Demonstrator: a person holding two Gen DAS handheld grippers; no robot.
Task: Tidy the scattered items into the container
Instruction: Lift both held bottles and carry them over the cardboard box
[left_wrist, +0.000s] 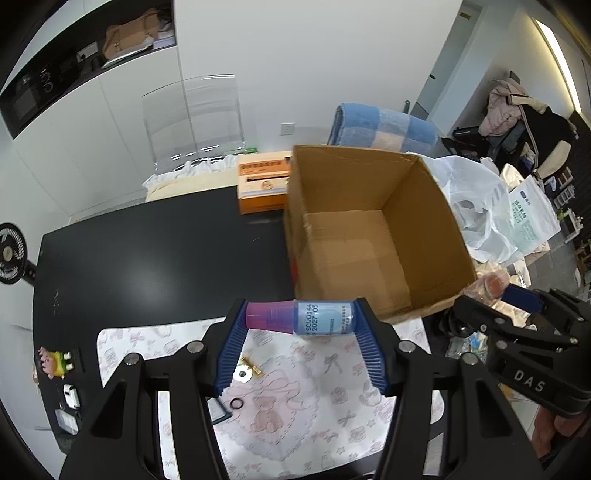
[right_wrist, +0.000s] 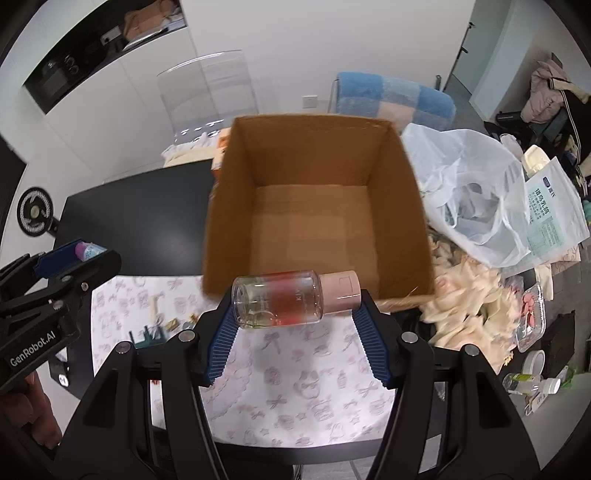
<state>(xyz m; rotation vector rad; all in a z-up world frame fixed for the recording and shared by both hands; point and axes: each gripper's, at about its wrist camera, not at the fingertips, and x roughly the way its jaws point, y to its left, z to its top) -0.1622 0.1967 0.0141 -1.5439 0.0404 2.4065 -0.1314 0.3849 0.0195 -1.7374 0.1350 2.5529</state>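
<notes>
Carrying a blue-labelled bottle with a purple cap (left_wrist: 299, 318) in the left gripper (left_wrist: 300, 320) and a clear pink-capped bottle (right_wrist: 295, 298) in the right gripper (right_wrist: 295, 301), both clamped crosswise short of the empty cardboard box (right_wrist: 317, 218), the tidying looks barely begun, with small bits (left_wrist: 246, 373) remaining on the patterned mat (left_wrist: 295, 398).

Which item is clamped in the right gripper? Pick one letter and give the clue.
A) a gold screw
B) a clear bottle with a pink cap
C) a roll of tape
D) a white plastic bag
B: in the right wrist view, the clear bottle with a pink cap lies sideways between the blue pads of the right gripper, just in front of the open cardboard box.
</notes>
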